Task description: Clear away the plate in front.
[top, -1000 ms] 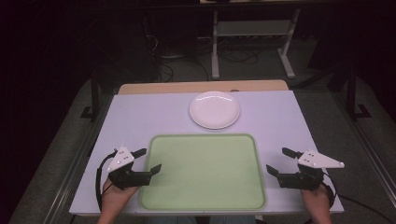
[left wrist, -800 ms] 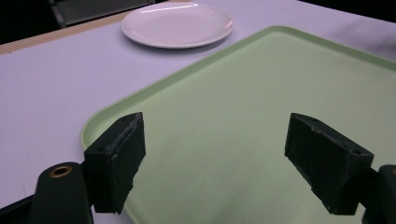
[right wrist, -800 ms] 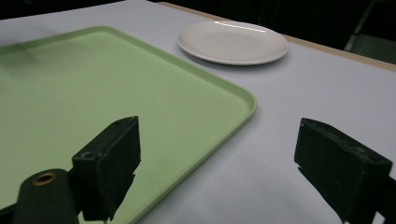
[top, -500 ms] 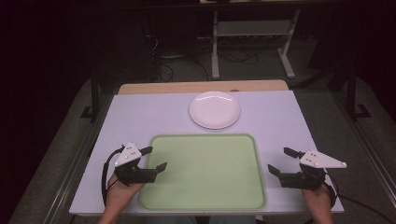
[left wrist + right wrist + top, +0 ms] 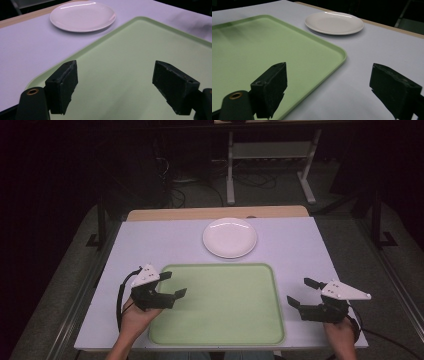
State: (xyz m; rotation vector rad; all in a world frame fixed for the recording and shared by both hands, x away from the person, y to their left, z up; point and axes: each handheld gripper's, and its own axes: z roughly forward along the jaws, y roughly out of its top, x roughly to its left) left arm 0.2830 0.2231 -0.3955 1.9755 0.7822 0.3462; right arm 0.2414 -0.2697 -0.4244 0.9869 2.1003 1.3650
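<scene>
While both grippers hovered at the near side of the table, the views read as follows.

High view, table point(image 5: 150, 245): pale lilac top with a wooden strip along its 12 o'clock edge, dark floor around it.
High view, plate point(image 5: 229, 237): white, empty, lay toward 12 o'clock on the table, just beyond the tray's far rim and apart from it.
High view, tray point(image 5: 220, 302): pale green, empty, rounded corners, sat at the near middle of the table.
High view, left gripper point(image 5: 169, 285): held in the left hand point(image 5: 134, 316) at 8 o'clock, over the tray's left rim, jaws wide apart and holding nothing, pointing toward 3 o'clock.
High view, right gripper point(image 5: 301, 293): held in the right hand point(image 5: 340, 332) at 4 o'clock, over bare table just right of the tray, jaws wide apart and empty, pointing toward 9 o'clock.

Left gripper view, gripper point(image 5: 113, 71): jaws spread wide above the tray point(image 5: 130, 62), nothing between them.
Left gripper view, plate point(image 5: 82, 16): at 11 o'clock, on the table point(image 5: 27, 47) past the tray's rim.

Right gripper view, gripper point(image 5: 329, 75): jaws spread wide, empty; the left jaw stood over the tray point(image 5: 262, 47), the right jaw over the table point(image 5: 367, 47).
Right gripper view, tray corner: rounded, lay between the jaws and ahead of them.
Right gripper view, plate point(image 5: 334, 23): at 12 o'clock, beyond the tray, not touching it.
</scene>
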